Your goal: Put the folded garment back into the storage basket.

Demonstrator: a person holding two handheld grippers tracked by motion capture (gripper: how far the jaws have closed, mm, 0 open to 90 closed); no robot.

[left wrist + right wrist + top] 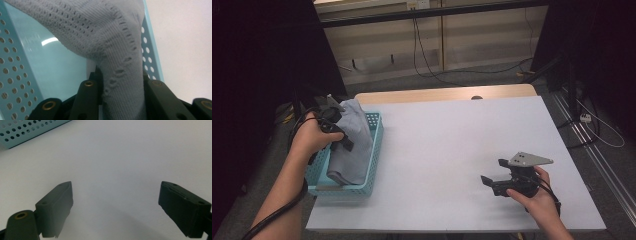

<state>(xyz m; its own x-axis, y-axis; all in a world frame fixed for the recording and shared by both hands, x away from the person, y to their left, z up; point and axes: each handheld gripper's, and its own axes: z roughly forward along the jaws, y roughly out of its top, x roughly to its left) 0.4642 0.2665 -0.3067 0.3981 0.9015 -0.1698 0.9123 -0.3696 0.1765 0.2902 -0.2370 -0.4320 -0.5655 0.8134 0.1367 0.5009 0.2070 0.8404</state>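
Left claw (343,140): at the left of the high view, over the basket, clenched on the grey knitted cloth (354,145); in the left gripper view the cloth (120,82) ran straight down between the two black jaws, pinched there.
Grey knitted cloth: draped inside the turquoise basket (374,165) at the left edge of the bench, its upper end bunched up by the left hand (309,139), its lower end folded near the basket's front wall.
Turquoise basket: perforated walls, standing on the left side of the bench (452,150); in the left gripper view its dotted walls (10,75) rose on both sides of the cloth; a corner of it (27,131) sat in the upper left of the right gripper view.
Right claw (493,176): lower right of the high view, held in the right hand (537,197), released, jaws spread wide with bare bench (112,170) between them.
Gap between the claws: well apart, one at each side of the bench.
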